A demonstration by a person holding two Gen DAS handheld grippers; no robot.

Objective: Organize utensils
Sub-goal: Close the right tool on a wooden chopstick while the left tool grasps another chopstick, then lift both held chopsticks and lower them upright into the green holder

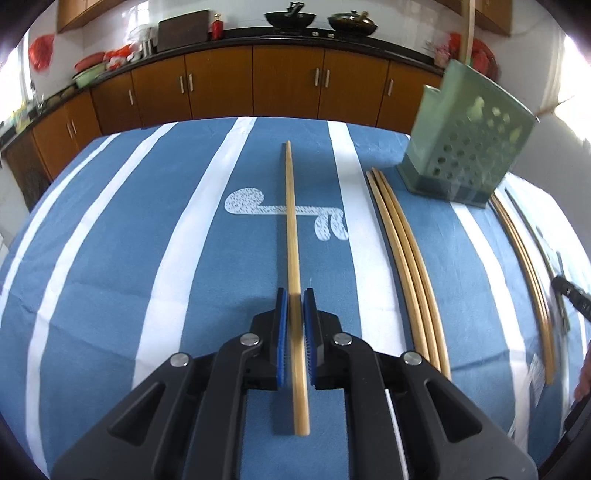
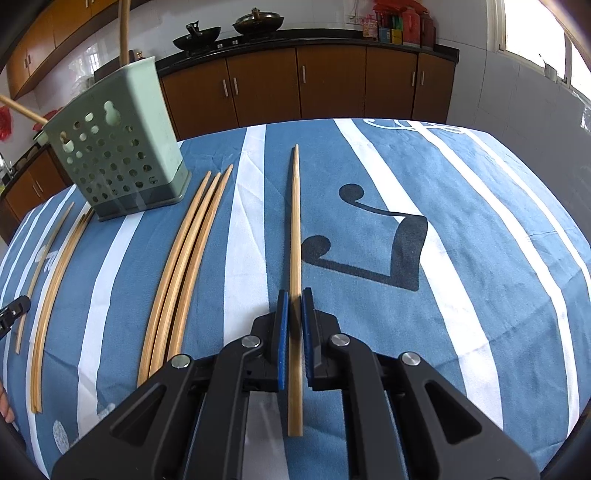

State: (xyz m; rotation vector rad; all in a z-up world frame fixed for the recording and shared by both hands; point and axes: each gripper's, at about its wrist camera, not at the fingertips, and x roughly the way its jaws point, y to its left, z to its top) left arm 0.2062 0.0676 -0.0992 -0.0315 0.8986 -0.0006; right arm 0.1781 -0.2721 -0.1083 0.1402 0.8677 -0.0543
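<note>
In the left wrist view my left gripper (image 1: 294, 295) is shut on a long wooden chopstick (image 1: 291, 221) that points away along the blue striped cloth (image 1: 110, 258). The right wrist view shows my right gripper (image 2: 294, 295) shut the same way on another chopstick (image 2: 295, 221). Each stick throws a thin shadow beside its far tip. A green perforated utensil holder (image 1: 469, 147) (image 2: 118, 155) stands upright at the far side between the two grippers, with wooden handles (image 2: 125, 29) sticking out of it.
Two bundles of loose chopsticks (image 1: 402, 251) (image 2: 188, 258) lie on the cloth between the grippers, with another bundle (image 1: 524, 258) (image 2: 55, 288) further over. The table's far edge faces brown cabinets (image 1: 288, 81). Woks (image 2: 258, 20) sit on the counter.
</note>
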